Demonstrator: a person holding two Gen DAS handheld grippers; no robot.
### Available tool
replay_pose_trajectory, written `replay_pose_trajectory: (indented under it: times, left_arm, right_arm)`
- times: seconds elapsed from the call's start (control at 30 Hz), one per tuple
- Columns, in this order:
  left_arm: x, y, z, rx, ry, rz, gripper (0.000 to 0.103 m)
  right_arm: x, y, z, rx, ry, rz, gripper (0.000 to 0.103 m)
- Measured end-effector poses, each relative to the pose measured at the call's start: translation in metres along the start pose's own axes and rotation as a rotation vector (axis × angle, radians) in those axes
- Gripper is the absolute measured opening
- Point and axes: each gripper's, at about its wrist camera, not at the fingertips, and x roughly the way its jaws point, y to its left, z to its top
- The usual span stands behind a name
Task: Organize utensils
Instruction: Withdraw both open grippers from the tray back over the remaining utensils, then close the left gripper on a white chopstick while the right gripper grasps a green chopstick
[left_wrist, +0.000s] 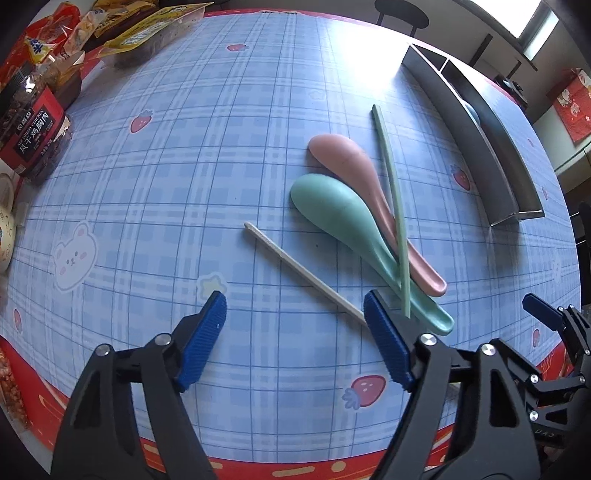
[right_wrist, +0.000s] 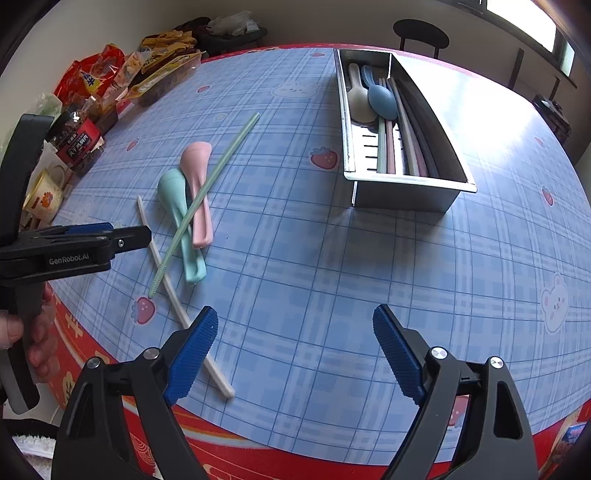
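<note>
Both grippers are held wide apart with nothing between the fingers. The left gripper (left_wrist: 295, 325) is poised low over the table (left_wrist: 184, 184), and the white chopstick (left_wrist: 303, 273) runs diagonally out ahead, its near end hidden behind the right-hand finger. The green chopstick (left_wrist: 391, 206) lies across the handles of the green spoon (left_wrist: 343, 225) and the pink spoon (left_wrist: 354, 166), just beyond that same finger. The right gripper (right_wrist: 295, 332) is held over bare cloth, with the metal tray (right_wrist: 406, 181) ahead and to the right of its fingers; several spoons and chopsticks are already laid in it.

The white chopstick is judged the likely next pick, since it lies clear of the pile. It is best taken near its middle, with the fingers set across its length and lowered until the pads almost touch the cloth. The thin stick could be rolled away if closed on off-centre. The crossed green chopstick should be lifted before either spoon beneath it.
</note>
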Motion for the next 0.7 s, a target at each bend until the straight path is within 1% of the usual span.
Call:
replay_pose_trajectory:
  times: [0.03,0.07,0.1,0.13,0.17,0.23,0.27,0.33,0.37,0.4,0.47,0.53,0.7]
  left_arm:
    - [0.0,-0.002,-0.001,0.007,-0.001,0.0,0.074]
    - [0.0,-0.005,-0.001,0.011,-0.001,-0.002,0.068]
    - [0.0,-0.007,-0.001,0.012,0.0,-0.008,0.066]
    - [0.0,-0.008,-0.001,0.007,0.001,-0.015,0.066]
    - [-0.001,-0.007,-0.001,-0.003,-0.002,-0.023,0.065]
    - [-0.002,-0.006,0.0,-0.026,-0.012,-0.037,0.064]
    - [-0.003,-0.004,0.0,-0.04,-0.016,-0.046,0.063]
    - [-0.005,0.003,0.001,-0.064,-0.022,-0.068,0.06]
    - [-0.006,0.006,0.0,-0.071,-0.023,-0.074,0.056]
    - [-0.007,0.008,0.0,-0.077,-0.024,-0.078,0.056]
    - [-0.008,0.013,-0.001,-0.09,-0.028,-0.092,0.055]
    - [-0.01,0.017,-0.003,-0.098,-0.032,-0.102,0.055]
    - [-0.012,0.024,-0.006,-0.105,-0.032,-0.116,0.055]
  right_arm:
    - [0.0,-0.001,0.002,0.001,-0.004,0.004,0.079]
    - [-0.001,-0.001,0.005,0.002,-0.008,0.012,0.078]
    - [-0.002,-0.002,0.008,0.003,-0.012,0.025,0.073]
    - [-0.002,-0.003,0.011,0.004,-0.014,0.04,0.067]
    - [-0.003,-0.003,0.015,0.005,-0.014,0.058,0.063]
    - [-0.001,-0.001,0.024,0.002,-0.013,0.101,0.046]
    - [-0.001,0.002,0.029,-0.006,-0.016,0.121,0.042]
    - [0.001,0.011,0.039,-0.033,-0.021,0.157,0.03]
    - [0.003,0.017,0.045,-0.049,-0.02,0.172,0.026]
    - [0.006,0.022,0.05,-0.062,-0.018,0.185,0.024]
    - [0.015,0.03,0.062,-0.069,-0.009,0.2,0.022]
    - [0.026,0.034,0.075,-0.044,0.01,0.211,0.019]
    - [0.05,0.036,0.103,0.033,0.044,0.225,0.019]
